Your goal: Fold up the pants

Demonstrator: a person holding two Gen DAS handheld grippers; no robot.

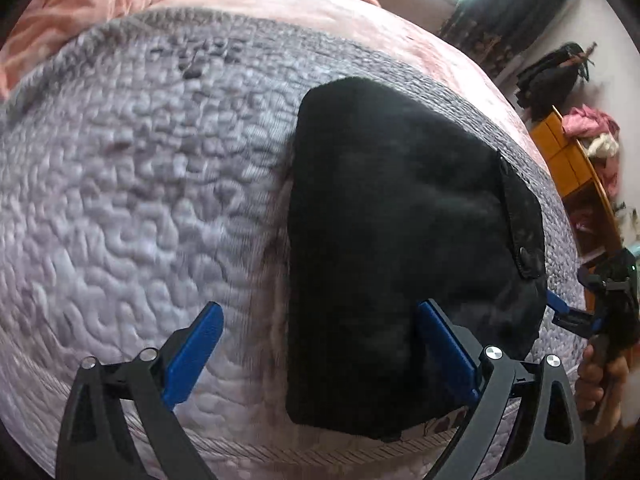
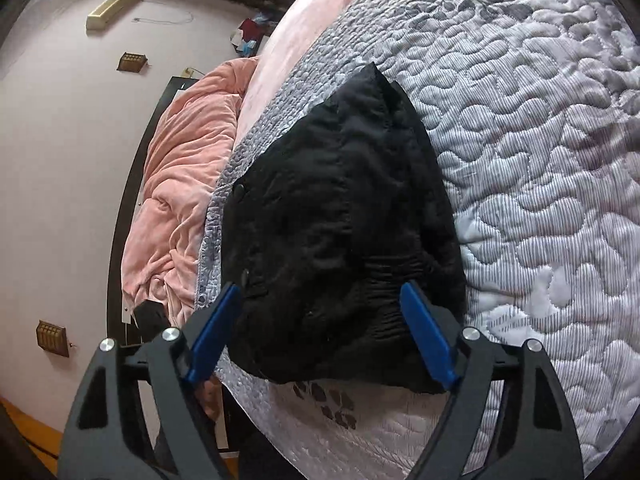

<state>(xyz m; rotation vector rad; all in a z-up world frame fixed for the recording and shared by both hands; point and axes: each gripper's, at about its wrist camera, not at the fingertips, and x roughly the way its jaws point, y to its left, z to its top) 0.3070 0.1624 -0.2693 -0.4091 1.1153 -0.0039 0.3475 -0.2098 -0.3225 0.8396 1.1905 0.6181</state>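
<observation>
The black pants (image 1: 400, 240) lie folded into a compact bundle on the grey quilted bedspread (image 1: 140, 200), waistband with a button at the right side. My left gripper (image 1: 320, 312) is open above the bundle's near left edge, holding nothing. In the right wrist view the same black pants (image 2: 340, 232) lie flat, and my right gripper (image 2: 320, 292) is open over their near edge, empty. The right gripper also shows in the left wrist view (image 1: 568, 312), held by a hand at the bundle's right side.
A pink blanket (image 2: 184, 184) is bunched along the bed's far side by the dark headboard (image 2: 132, 184). A pink sheet (image 1: 320, 16) lies under the quilt. A wooden shelf (image 1: 576, 160) with clothes stands beside the bed.
</observation>
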